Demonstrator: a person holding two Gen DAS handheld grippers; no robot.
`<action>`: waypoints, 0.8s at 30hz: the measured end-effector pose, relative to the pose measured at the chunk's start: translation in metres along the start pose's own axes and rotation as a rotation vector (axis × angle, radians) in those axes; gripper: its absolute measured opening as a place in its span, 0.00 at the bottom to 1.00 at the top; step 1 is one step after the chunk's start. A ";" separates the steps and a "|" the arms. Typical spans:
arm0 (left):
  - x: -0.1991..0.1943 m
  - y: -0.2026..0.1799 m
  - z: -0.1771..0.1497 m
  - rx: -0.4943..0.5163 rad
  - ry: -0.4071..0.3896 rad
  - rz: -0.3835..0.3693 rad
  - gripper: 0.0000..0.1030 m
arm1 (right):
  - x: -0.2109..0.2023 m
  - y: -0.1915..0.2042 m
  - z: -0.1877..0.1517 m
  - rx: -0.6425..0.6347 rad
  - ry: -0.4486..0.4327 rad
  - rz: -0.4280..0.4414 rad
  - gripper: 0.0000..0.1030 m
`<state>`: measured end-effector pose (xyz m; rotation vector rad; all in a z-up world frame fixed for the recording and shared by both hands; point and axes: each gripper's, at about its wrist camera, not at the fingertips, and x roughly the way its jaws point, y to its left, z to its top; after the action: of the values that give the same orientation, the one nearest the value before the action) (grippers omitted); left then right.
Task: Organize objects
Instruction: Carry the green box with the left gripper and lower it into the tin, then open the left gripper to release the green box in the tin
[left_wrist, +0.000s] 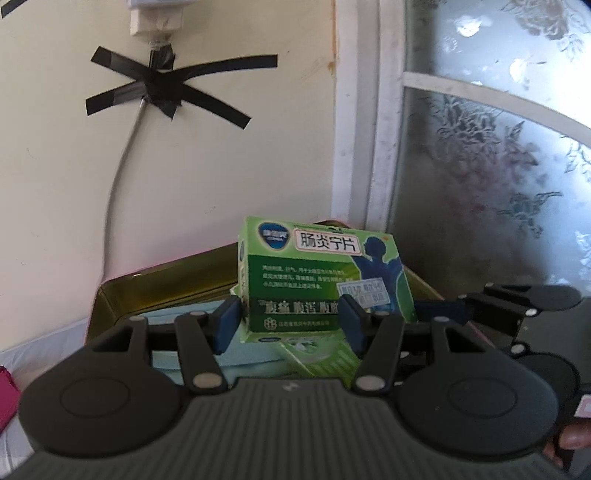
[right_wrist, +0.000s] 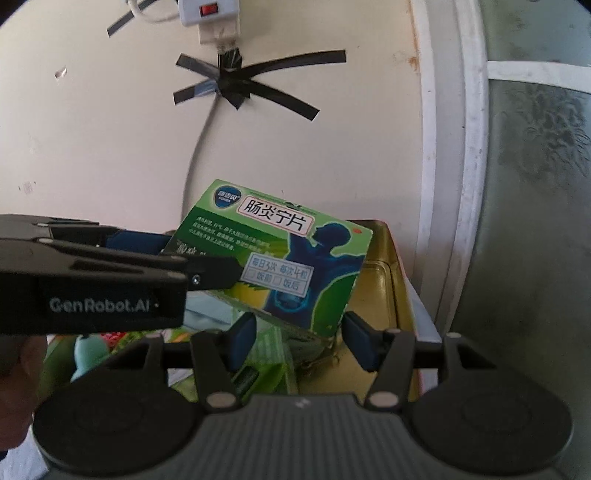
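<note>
While held, green box (left_wrist: 317, 273) above gold tin (left_wrist: 110, 299)

Soft daylight enters through the frosted patterned window pane (left_wrist: 491, 155), leaving the cream wall (left_wrist: 55, 166) evenly bright. Fisheye distortion bends straight lines near the edges. Both views are slightly blurred; shadows are faint.

One green medicine box (left_wrist: 317, 273), one gold tin tray (left_wrist: 155, 284), two claws, left (left_wrist: 290, 325) and right (right_wrist: 301, 341), one white power strip (right_wrist: 208, 11), one grey cable (left_wrist: 122, 184), several black tape strips (left_wrist: 173, 88)
</note>
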<state>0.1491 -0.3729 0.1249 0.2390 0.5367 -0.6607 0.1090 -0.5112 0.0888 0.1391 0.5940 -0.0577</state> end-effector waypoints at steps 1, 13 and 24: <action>0.002 0.000 0.000 0.003 0.001 0.006 0.58 | 0.002 0.001 0.002 -0.009 0.000 -0.003 0.51; 0.013 0.006 -0.005 -0.024 0.014 0.029 0.59 | 0.015 0.010 0.002 -0.040 0.035 -0.021 0.53; 0.005 0.012 -0.012 -0.026 0.007 0.090 0.71 | 0.010 0.008 -0.005 -0.007 0.023 -0.039 0.59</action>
<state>0.1549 -0.3618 0.1127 0.2399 0.5373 -0.5650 0.1153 -0.5027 0.0803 0.1213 0.6195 -0.0918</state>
